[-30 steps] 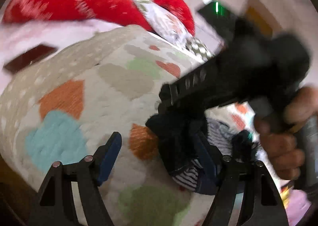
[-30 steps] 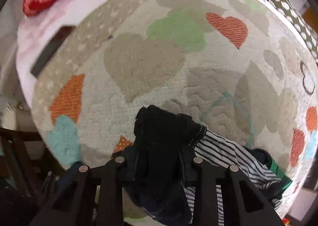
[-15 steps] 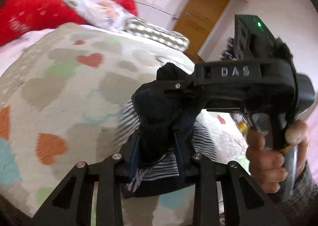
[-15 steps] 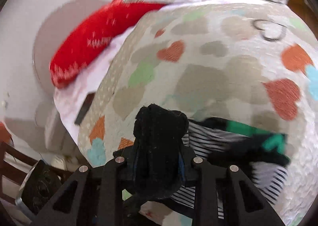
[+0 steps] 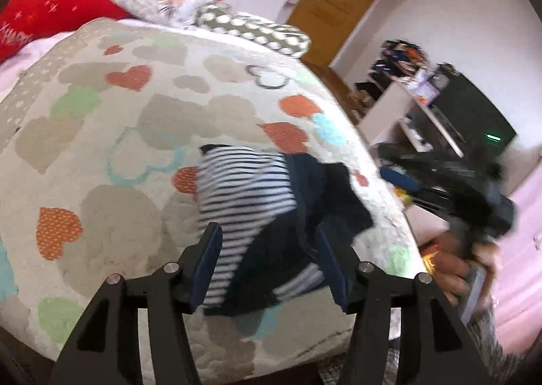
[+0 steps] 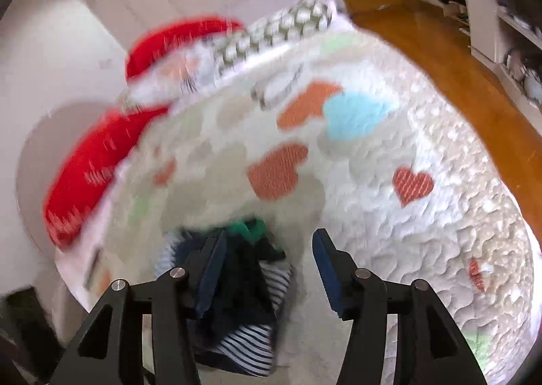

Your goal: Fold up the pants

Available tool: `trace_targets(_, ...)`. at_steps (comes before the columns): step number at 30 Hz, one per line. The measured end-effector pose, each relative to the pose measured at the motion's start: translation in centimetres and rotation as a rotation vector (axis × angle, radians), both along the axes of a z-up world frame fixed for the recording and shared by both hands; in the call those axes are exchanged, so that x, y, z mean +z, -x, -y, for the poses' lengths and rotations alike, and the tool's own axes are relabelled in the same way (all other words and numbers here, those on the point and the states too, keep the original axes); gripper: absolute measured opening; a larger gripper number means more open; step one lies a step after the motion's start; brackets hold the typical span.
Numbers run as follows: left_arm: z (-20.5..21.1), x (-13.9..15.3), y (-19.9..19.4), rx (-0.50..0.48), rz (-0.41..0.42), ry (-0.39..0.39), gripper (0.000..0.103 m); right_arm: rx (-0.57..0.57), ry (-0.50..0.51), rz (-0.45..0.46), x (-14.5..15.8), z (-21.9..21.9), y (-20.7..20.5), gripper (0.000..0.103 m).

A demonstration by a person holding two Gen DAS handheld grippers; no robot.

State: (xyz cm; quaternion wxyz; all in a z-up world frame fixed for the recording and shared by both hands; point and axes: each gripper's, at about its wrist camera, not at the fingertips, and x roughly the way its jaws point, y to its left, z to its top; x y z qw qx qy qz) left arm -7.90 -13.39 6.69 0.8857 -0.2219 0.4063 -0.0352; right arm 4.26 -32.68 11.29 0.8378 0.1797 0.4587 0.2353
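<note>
On the left side of the bed lie the red pillows (image 5: 50, 9), and the heart-pattern blanket (image 5: 111, 134) covers the whole mattress. Near the front edge of this blanket rest the pants (image 5: 271, 215), a small bundle of striped white and dark navy cloth, partly doubled over on itself.

The left gripper (image 5: 269, 263) is spread wide above the bundle; its blue pads stand on both sides of the cloth but do not press it, so it holds nothing. More to the right, the right gripper (image 6: 267, 270) is also spread apart and empty, with the pants (image 6: 244, 314) under its left finger and bare blanket (image 6: 423, 249) under the other. In the left wrist view the right hand (image 5: 471, 270) appears blurred beyond the bed edge.

The pants look light, soft and limp. They will probably sag and slide when lifted, and the fluffy blanket may drag them. A good hold is likely at the two corners of the waistband or at the hem, pinching every layer together, but the blur hides where the edges are.
</note>
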Motion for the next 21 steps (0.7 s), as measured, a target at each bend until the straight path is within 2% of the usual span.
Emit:
trace_targets(2,0.2,-0.6,-1.1,0.004,-0.026,-0.009,0.056,0.060,-0.126,-0.011,0.6,-0.3,0.1,0.058)
trace_targets(4,1.1,-1.8,-1.8,0.005,-0.080,-0.033,0.056,0.168,-0.305,-0.072,0.2,-1.7,0.2,0.058)
trace_targets(6,2.2,-2.9,-1.9,-0.015,-0.118,-0.045,0.056,0.233,-0.390,-0.146,-1.2,-3.3,0.1,0.058)
trace_targets(7,2.8,-3.5,-1.9,-0.020,-0.136,-0.060,0.056,0.247,-0.395,-0.172,-2.0,-4.0,0.1,0.058)
trace_targets(9,3.7,-4.2,-1.7,-0.023,-0.155,-0.099,0.056,0.249,-0.326,-0.203,-3.5,-5.1,0.1,0.058)
trace_targets(10,4.1,-4.4,-1.6,-0.032,-0.152,-0.109,0.056,0.215,-0.236,-0.203,-3.9,-5.1,0.1,0.058)
trace_targets(12,4.5,-4.5,-1.5,-0.039,-0.142,-0.141,0.057,0.161,-0.092,-0.187,-4.6,-4.7,0.1,0.050)
trace_targets(15,4.5,-4.6,-1.5,-0.042,-0.144,-0.144,0.058,0.056,0.091,-0.160,-5.4,-3.0,0.1,0.056)
trace_targets(16,4.5,-4.4,-1.5,-0.044,-0.146,-0.144,0.058,0.053,0.093,-0.165,-5.7,-2.6,0.1,0.056)
trace_targets(18,4.3,-3.6,-1.0,-0.048,-0.130,-0.137,0.058,0.027,0.031,-0.172,-5.5,-1.3,-0.1,0.056)
trace_targets(21,3.5,-2.1,0.0,-0.020,-0.087,-0.136,0.058,0.008,0.019,-0.054,-3.0,-0.3,0.8,0.056)
